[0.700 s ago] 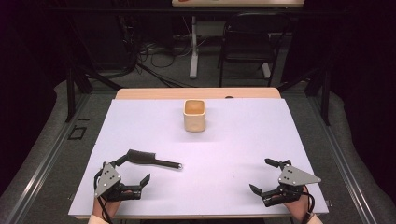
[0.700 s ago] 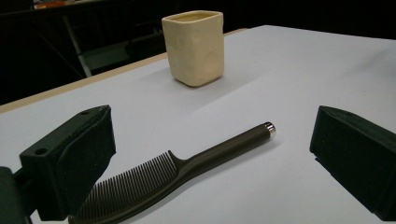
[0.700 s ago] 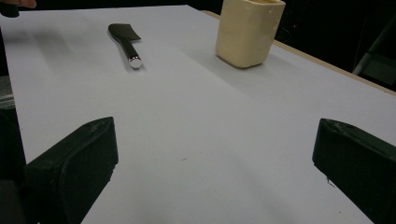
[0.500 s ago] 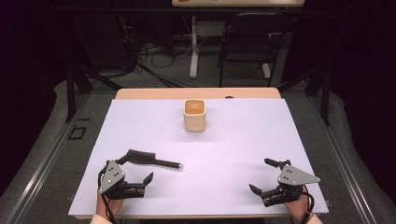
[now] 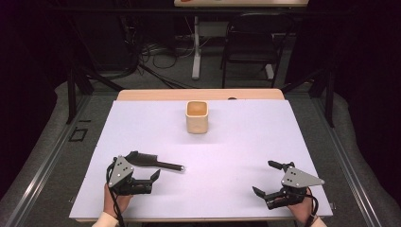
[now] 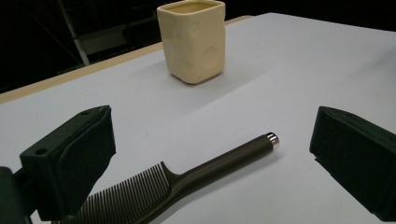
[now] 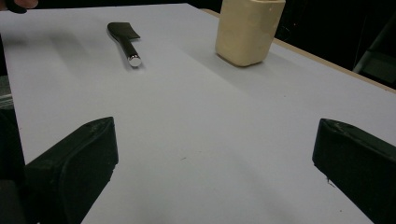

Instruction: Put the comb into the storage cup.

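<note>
From above, the white counter carries a cream cup toward its far middle and a dark comb near the front left. The comb lies flat, its long axis running across the counter: toothed head to the left, metal-tipped handle pointing right. The left gripper sits just in front of the comb, held in a hand, jaws spread wide and holding nothing. The right gripper rests well apart at the front right, also spread wide and empty.

In the left gripper view, the comb lies between the two wide-apart jaws without touching either that I can see, teeth near the lower left, handle slanting up to the right. The cup stands upright beyond it.

In the right gripper view, the jaws stand wide over bare counter. The comb lies far off at the upper left, handle end pointing toward the camera, and the cup is at the upper right.
</note>
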A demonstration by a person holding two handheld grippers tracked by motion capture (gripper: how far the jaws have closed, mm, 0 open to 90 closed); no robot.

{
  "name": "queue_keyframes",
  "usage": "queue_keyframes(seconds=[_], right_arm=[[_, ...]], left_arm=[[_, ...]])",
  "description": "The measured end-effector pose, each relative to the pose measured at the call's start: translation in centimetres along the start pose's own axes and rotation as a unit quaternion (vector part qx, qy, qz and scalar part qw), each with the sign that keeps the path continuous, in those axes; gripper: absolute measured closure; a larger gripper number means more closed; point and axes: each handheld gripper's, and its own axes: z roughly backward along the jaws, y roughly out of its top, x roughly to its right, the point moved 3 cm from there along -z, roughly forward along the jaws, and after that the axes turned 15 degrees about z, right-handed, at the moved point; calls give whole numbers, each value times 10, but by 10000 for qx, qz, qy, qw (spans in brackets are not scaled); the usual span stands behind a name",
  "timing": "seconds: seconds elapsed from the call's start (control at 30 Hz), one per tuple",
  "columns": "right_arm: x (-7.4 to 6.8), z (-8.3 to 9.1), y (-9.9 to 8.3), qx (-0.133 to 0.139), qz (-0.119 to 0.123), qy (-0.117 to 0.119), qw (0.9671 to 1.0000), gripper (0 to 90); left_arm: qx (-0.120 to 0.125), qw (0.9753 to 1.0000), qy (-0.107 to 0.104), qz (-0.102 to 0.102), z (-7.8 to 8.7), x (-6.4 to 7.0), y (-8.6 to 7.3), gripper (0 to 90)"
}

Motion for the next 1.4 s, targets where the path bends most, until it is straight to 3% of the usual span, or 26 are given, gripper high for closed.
queue_keyframes(seconds=[1.0,1.4], right_arm=[[-1,0,0,-28,7,11,10000,0],[-1,1,1,-9,30,-12,10000,0]], left_arm=[[-488,9988,12,-44,-49,13,10,0],[-688,9976,-39,54,-63,20,10,0]])
